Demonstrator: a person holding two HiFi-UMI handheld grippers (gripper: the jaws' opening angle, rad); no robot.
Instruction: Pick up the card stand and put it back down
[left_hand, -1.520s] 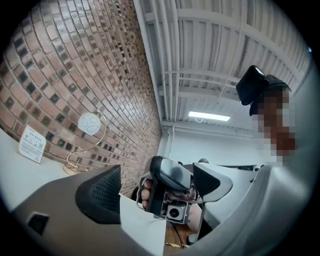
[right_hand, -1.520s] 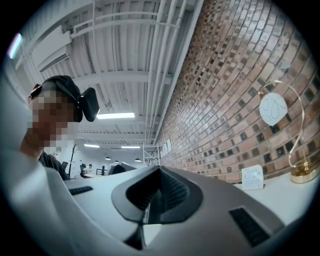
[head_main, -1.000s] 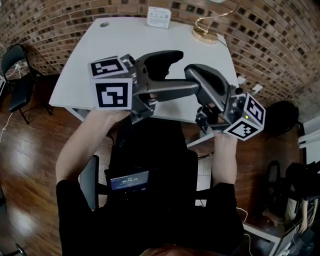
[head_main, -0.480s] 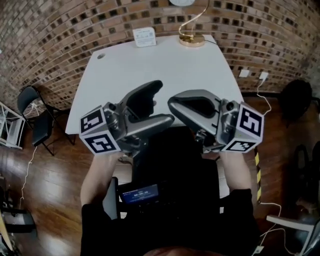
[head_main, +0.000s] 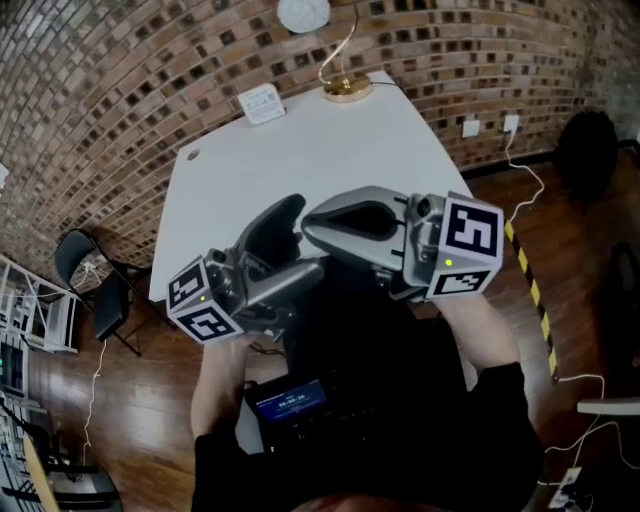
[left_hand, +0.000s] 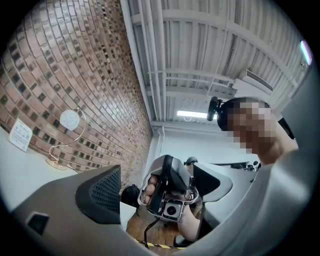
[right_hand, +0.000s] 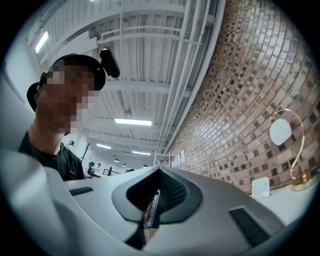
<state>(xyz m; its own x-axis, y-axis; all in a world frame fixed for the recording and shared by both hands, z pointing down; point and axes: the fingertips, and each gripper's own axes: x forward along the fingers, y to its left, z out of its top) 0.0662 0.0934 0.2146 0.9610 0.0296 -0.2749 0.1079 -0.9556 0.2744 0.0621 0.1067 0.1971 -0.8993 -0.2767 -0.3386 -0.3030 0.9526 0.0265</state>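
Observation:
A gold wire card stand (head_main: 347, 88) with a round white card (head_main: 303, 14) sits at the far edge of the white table (head_main: 330, 150); a small white printed sign (head_main: 262, 103) stands to its left. Both grippers hover over the table's near edge, far from the stand and pointing slightly upward. My left gripper (head_main: 300, 245) is open with nothing between its jaws. My right gripper (head_main: 312, 225) is shut and empty. The left gripper view shows the stand (left_hand: 60, 150) at left and the right gripper (left_hand: 167, 192) between my left gripper's (left_hand: 160, 180) jaws. In the right gripper view, my right gripper's (right_hand: 152, 200) pads meet, with the stand (right_hand: 300, 170) at far right.
A brick wall (head_main: 120, 90) runs behind the table. A black folding chair (head_main: 95, 285) stands on the wood floor at left. Wall sockets (head_main: 490, 127) with a cable and yellow-black floor tape (head_main: 530, 290) are at right. A device with a blue screen (head_main: 290, 400) hangs at the person's chest.
The head view has swung, so the table now lies tilted with the stand at top centre. Both grippers have shifted across the table's near edge. Their jaws stand as before.

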